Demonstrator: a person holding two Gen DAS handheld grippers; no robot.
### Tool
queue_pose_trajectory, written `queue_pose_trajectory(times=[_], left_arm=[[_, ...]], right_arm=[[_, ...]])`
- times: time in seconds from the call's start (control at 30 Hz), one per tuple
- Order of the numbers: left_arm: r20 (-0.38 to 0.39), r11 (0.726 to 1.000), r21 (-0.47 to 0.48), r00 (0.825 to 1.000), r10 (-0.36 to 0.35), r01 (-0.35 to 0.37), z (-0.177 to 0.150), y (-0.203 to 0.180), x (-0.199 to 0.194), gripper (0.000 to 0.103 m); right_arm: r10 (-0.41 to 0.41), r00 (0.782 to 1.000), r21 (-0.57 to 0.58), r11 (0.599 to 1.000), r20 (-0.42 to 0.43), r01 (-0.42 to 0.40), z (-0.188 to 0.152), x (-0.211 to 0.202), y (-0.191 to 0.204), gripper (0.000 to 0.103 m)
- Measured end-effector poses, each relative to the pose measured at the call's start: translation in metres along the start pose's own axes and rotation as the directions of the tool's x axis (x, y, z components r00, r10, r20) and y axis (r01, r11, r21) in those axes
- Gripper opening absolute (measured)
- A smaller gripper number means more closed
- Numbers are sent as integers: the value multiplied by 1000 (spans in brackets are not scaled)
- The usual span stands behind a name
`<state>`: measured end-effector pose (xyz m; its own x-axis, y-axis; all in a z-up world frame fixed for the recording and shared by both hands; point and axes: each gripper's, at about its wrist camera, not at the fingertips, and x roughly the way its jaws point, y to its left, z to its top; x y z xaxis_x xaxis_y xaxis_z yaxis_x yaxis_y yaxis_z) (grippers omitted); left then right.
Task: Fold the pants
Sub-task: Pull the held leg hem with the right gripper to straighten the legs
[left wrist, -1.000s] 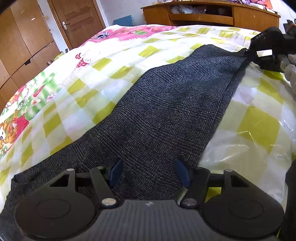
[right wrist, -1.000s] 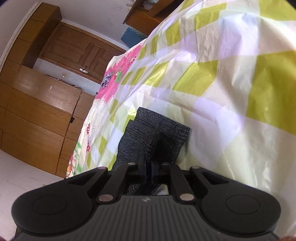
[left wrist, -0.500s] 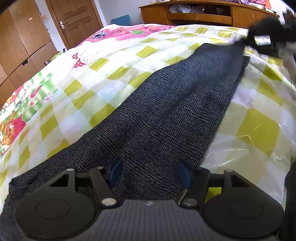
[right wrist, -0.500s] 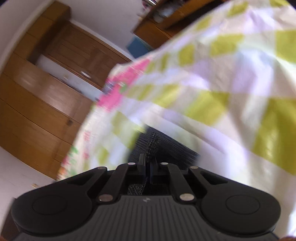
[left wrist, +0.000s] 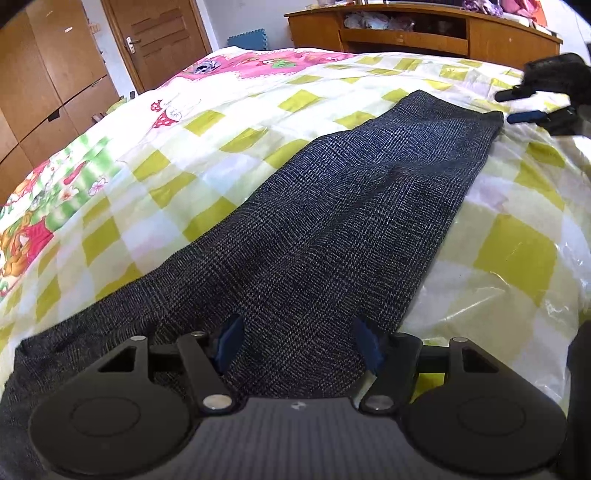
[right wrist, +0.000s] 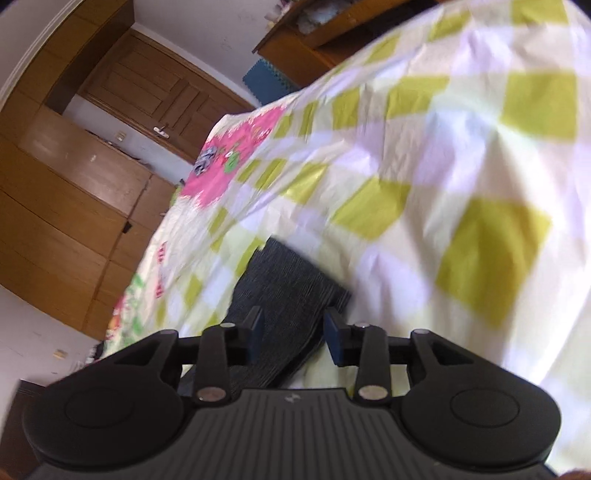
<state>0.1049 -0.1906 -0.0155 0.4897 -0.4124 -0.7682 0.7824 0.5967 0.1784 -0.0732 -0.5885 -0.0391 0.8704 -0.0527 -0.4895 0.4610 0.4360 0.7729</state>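
Dark grey checked pants (left wrist: 332, 221) lie flat and stretched out on the yellow-checked bed cover (left wrist: 184, 155), running from near my left gripper to the far right. My left gripper (left wrist: 299, 345) is open, low over the near end of the pants. My right gripper (right wrist: 293, 332) is open just above the far leg end (right wrist: 280, 284), holding nothing. It also shows in the left wrist view (left wrist: 517, 105) beside the far hem, jaws apart.
A wooden cabinet (left wrist: 424, 33) stands beyond the bed. A wooden door (left wrist: 159, 40) and wardrobe (left wrist: 48, 77) are at the left. A glossy plastic-covered part of the cover (left wrist: 517, 258) lies right of the pants.
My right gripper pulled the far leg end outward, then opened and let it go. The pants now lie straighter. My left gripper stayed open in place.
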Motion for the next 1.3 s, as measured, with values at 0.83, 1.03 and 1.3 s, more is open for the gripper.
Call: queue_pose_trajectory(times=[0.83,1.03,1.3], left_arm=[[-20,992,-10,992,-124,124,5,-29,-3,79],[1,990,-29,990,-141,141,10,-46,4,79],[65,994,-78,995,-70,75,-32,1,-56,79]], right_arm=[[50,993,224,972,103,-72,14,10,-40,6],[-111,992,120,987,59,103,33,14,-34,9],[-194,964,-337,908,184,247,-1,-31,69,18]])
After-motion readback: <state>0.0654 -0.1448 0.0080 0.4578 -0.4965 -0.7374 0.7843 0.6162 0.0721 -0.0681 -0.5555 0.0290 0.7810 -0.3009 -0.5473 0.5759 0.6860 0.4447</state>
